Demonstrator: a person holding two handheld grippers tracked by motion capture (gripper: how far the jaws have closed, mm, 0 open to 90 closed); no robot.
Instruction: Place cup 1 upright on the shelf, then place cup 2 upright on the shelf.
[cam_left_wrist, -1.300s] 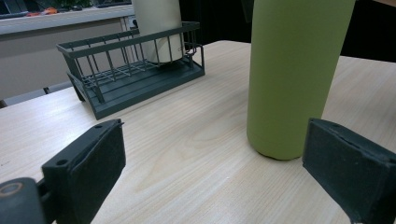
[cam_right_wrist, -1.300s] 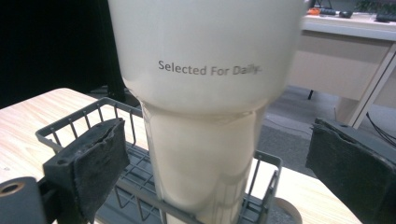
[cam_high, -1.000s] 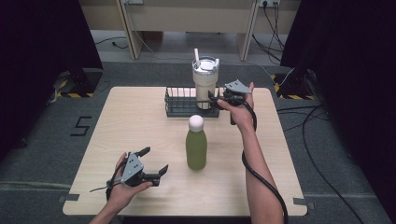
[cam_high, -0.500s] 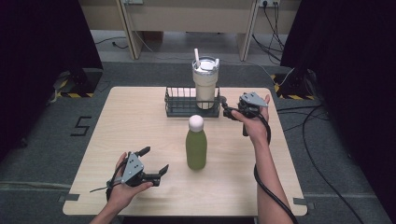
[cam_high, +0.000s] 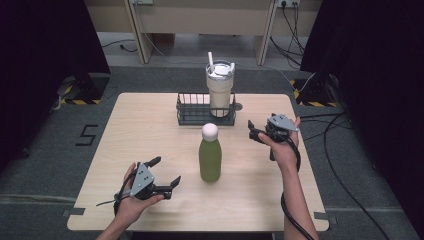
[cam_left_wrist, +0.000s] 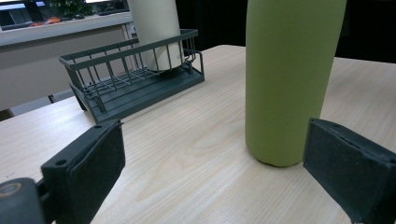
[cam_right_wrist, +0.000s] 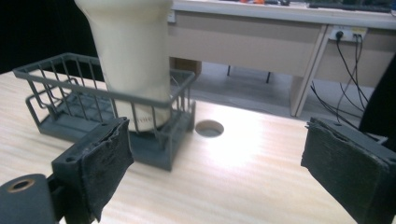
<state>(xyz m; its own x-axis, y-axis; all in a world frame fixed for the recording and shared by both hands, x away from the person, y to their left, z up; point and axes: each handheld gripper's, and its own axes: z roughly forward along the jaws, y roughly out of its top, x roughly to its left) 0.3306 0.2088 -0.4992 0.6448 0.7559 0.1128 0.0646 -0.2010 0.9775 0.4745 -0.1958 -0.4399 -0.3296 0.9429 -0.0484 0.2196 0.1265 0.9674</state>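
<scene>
A green bottle (cam_high: 210, 159) with a white cap stands upright in the middle of the wooden table (cam_high: 150, 125). Behind it a dark wire basket (cam_high: 192, 116) holds a cream tumbler (cam_high: 220, 91) with a straw at its right end. My left gripper (cam_high: 165, 174) rests near the front left, open, jaws pointing toward the bottle (cam_left_wrist: 287, 79) with nothing between them. My right gripper (cam_high: 254, 131) is held above the table to the right of the basket, open and empty, facing the basket (cam_right_wrist: 70, 100) and tumbler (cam_right_wrist: 130, 51).
A round cable hole (cam_right_wrist: 208, 128) sits in the tabletop just right of the basket. Desks and cables (cam_high: 295, 25) stand beyond the far edge. Black curtains flank both sides. A cable (cam_high: 295, 210) trails from the right gripper along the forearm.
The right gripper has drawn away from the tumbler and basket, moving right and toward the person and a little lower. The left gripper has stayed put.
</scene>
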